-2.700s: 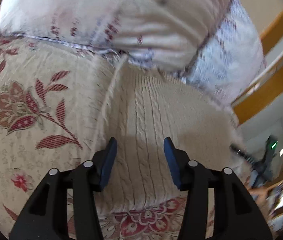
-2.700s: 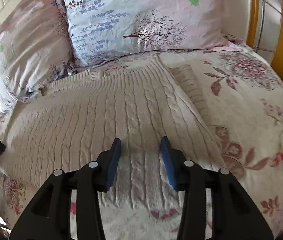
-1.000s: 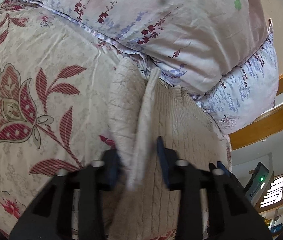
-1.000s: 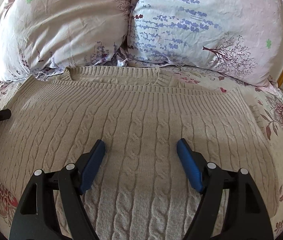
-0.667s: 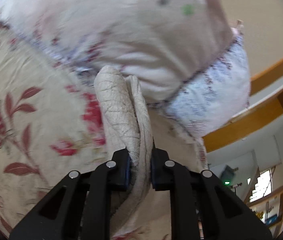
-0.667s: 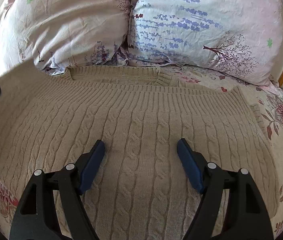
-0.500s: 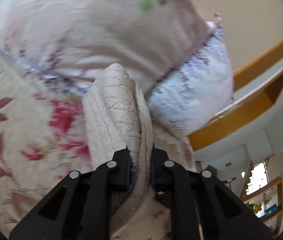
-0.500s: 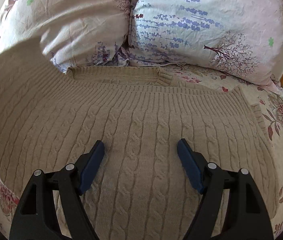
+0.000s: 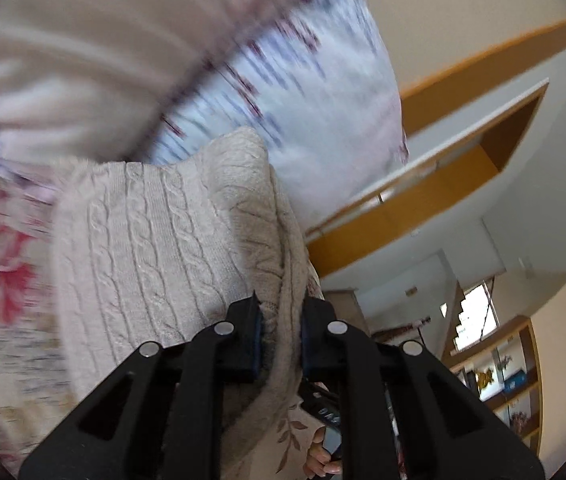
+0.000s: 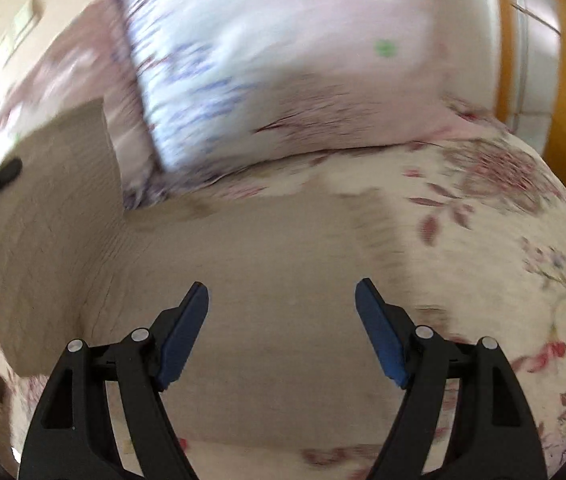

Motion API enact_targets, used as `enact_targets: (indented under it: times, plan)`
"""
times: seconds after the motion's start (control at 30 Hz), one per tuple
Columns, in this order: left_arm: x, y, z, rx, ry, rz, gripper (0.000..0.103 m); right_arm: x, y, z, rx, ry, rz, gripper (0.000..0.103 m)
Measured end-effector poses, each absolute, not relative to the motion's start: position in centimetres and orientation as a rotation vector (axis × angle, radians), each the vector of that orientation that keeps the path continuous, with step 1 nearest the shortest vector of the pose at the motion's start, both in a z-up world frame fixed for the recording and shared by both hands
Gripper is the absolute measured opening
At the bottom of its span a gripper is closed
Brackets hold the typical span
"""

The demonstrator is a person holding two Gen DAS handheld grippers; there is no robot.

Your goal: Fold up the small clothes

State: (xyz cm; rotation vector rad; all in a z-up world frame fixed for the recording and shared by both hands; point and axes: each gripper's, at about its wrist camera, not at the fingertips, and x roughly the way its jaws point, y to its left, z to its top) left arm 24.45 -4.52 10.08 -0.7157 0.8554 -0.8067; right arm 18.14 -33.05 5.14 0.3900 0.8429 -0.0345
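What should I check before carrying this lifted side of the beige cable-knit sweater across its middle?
1. Left gripper clamped on the beige cable-knit sweater: ok, knit bunched between the blue pads.
2. Gripped edge off the floral bedspread: ok, the right wrist view shows that side raised at the left.
3. Right gripper free: ok, jaws wide apart, nothing between them, above the flat part of the sweater.
4. Landing area flat: cannot tell, the picture is blurred.
5. Pillows clear of the fold path: ok, they lie beyond the neckline end.
6. Far sleeve tucked in: cannot tell.
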Motion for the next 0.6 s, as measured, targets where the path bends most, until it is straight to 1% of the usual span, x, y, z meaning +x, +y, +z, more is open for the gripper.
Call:
enact_targets:
  times: [0.1, 0.17, 0.2, 0.3, 0.37, 0.43, 0.53, 0.6]
  plan:
    - [25.3, -9.2, 7.7, -0.684, 0.955, -0.814, 0.014, 17.3, -35.8, 4.8, 0.494, 0.831, -0.048, 0.077]
    - [26.0, -11.6, 5.5, -0.691, 1.046, -0.813, 0.017, 17.0, -37.0, 4.8, 0.547, 0.831, -0.045, 0.077]
    - [26.3, -13.0, 4.0, -0.701, 1.115, -0.825, 0.022, 17.0, -37.6, 4.7, 0.581, 0.834, -0.033, 0.077]
    - [25.7, -14.7, 2.8, -0.754, 1.196, -0.938, 0.023, 17.2, -38.7, 4.7, 0.650, 0.846, 0.020, 0.077]
    - [25.1, -14.3, 3.7, -0.744, 1.175, -0.974, 0.030, 17.3, -39.1, 4.7, 0.689, 0.854, 0.064, 0.077]
    - [24.2, -12.1, 5.1, -0.724, 1.109, -0.951, 0.049, 17.9, -39.3, 4.5, 0.749, 0.865, 0.128, 0.077]
    - [23.1, -7.8, 6.2, -0.655, 1.024, -0.785, 0.057, 18.9, -38.9, 4.2, 0.805, 0.899, 0.222, 0.077]
    - [22.4, -5.2, 6.2, -0.606, 0.988, -0.643, 0.058, 20.0, -37.9, 3.9, 0.814, 0.937, 0.269, 0.076]
